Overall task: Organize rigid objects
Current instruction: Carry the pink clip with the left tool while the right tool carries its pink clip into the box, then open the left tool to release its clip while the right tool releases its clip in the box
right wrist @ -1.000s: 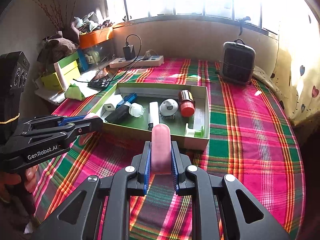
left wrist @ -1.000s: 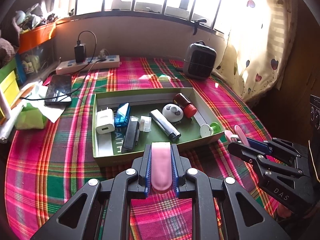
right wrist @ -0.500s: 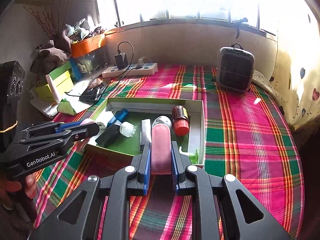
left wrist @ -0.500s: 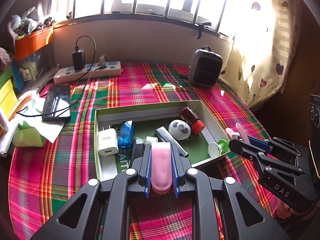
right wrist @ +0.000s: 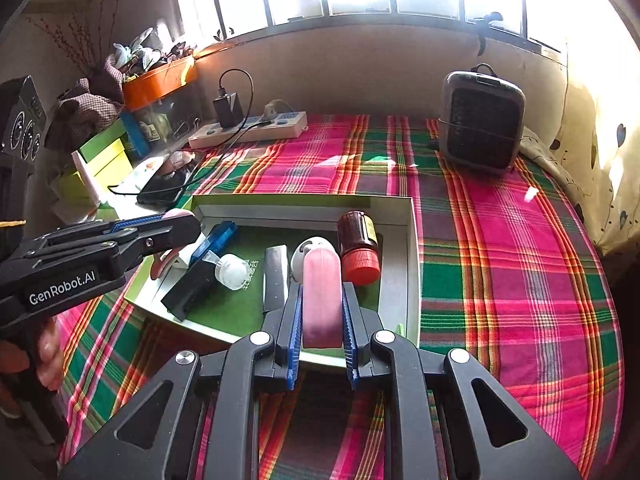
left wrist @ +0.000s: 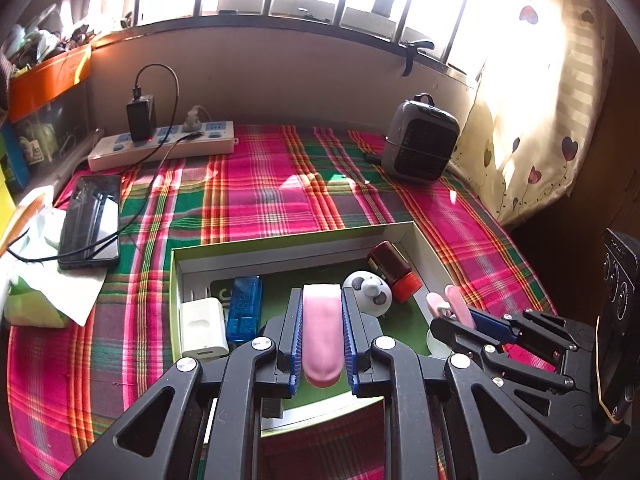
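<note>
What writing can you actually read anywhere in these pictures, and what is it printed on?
"GenRobot.AI": white letters on the side of the left tool.
Green box: white letters on its floor, mostly hidden, unreadable.
Brown bottle: yellow label, too small to read.
Orange bin: faint print, blurred.

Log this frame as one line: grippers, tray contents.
left gripper: shut, empty | right gripper: shut, empty | both over tray | tray: red-capped bottle, blue USB stick, white charger | nothing grasped
</note>
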Motion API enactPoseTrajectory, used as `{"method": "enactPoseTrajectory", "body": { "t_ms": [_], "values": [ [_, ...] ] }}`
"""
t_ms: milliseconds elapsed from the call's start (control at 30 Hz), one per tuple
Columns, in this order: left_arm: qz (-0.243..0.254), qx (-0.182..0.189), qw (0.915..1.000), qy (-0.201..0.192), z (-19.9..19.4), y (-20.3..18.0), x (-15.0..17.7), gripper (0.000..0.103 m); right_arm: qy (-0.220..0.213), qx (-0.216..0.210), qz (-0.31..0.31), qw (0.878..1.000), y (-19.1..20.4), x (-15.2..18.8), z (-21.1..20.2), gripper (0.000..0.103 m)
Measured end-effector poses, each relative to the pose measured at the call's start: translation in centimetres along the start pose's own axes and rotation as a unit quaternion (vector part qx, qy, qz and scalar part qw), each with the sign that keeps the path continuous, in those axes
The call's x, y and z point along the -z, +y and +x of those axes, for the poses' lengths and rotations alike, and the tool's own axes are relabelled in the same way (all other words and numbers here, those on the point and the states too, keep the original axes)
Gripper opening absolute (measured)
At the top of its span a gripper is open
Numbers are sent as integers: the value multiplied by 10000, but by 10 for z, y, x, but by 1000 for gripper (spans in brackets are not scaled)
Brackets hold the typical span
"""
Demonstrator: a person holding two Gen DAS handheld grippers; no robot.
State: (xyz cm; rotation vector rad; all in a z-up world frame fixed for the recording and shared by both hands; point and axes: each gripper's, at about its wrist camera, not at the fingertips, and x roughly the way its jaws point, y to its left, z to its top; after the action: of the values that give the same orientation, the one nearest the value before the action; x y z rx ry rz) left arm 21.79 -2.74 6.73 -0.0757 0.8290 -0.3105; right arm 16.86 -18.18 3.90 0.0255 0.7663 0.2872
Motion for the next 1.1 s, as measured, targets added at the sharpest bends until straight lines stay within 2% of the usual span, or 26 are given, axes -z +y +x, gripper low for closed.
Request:
{"method": "enactPoseTrajectory", "body": {
  "t_ms": [433, 1100],
  "values": [
    [-50, -10, 9995, 297, 42, 3, -14, 17, 319, -91, 4, 9995, -2, 1, 30, 19],
    [-52, -201, 9984, 519, 80, 7, -18, 17, 412, -84, -57, 9991, -1, 1, 45, 19]
  ]
}}
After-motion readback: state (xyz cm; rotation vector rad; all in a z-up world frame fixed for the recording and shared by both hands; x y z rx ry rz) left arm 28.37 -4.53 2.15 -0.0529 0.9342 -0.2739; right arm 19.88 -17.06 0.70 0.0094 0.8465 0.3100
